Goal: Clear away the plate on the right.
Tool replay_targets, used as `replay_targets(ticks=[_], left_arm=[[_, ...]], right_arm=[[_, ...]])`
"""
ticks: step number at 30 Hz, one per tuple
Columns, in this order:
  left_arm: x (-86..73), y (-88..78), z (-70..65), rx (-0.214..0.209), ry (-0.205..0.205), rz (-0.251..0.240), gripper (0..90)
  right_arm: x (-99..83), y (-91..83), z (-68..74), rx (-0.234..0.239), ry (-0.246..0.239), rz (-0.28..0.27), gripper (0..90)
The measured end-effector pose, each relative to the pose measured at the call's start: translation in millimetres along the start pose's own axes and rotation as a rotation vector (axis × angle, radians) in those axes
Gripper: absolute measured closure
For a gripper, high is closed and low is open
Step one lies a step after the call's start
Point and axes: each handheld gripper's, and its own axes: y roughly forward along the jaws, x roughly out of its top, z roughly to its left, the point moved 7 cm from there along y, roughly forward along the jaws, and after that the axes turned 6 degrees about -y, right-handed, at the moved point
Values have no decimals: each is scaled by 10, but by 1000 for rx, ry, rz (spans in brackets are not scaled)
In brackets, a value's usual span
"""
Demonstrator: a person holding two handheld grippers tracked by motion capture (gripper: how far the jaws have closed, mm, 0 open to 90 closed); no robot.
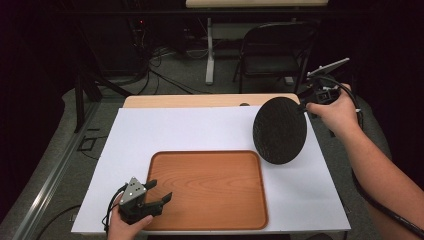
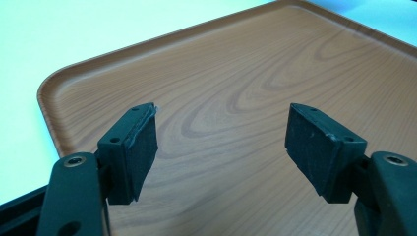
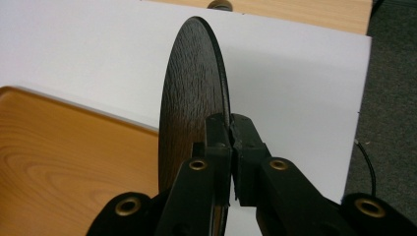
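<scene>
Tray (image 2: 236,98) cut off by frame edges; disc (image 3: 192,98) bottom hidden behind right tool (image 3: 230,132).

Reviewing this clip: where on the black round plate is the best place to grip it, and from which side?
At its thin rim, edge-on from the outer right side, as the right gripper does now. The black round plate is a flat, thin disc held tilted up off the white mat, so its narrow edge fits between shut jaws; its broad faces probably offer nothing to pinch.
</scene>
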Motion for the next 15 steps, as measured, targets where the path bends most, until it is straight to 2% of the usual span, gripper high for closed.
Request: replay_targets(ticks=[5, 6, 8, 9, 11, 12, 13, 15], left_arm=[[3, 1, -4, -4, -14, -5, 284], [3, 1, -4, -4, -14, -5, 284], [4, 1, -3, -4, -14, -6, 284], [4, 1, -4, -4, -14, -6, 284], [5, -2, -4, -4, -15, -8, 284], [5, -2, -4, -4, -15, -8, 284], [6, -3, -4, -5, -15, -9, 284], [7, -3, 0, -3, -10, -8, 284]], right_arm=[[13, 32, 190, 30, -36, 11, 873], [13, 32, 190, 30, -36, 11, 873], [22, 58, 318, 46, -58, 14, 873], [22, 58, 318, 46, -58, 14, 873], [25, 85, 472, 63, -96, 21, 873], [25, 85, 472, 63, -96, 21, 873], [26, 102, 570, 74, -119, 29, 873], [26, 116, 659, 85, -135, 34, 873]])
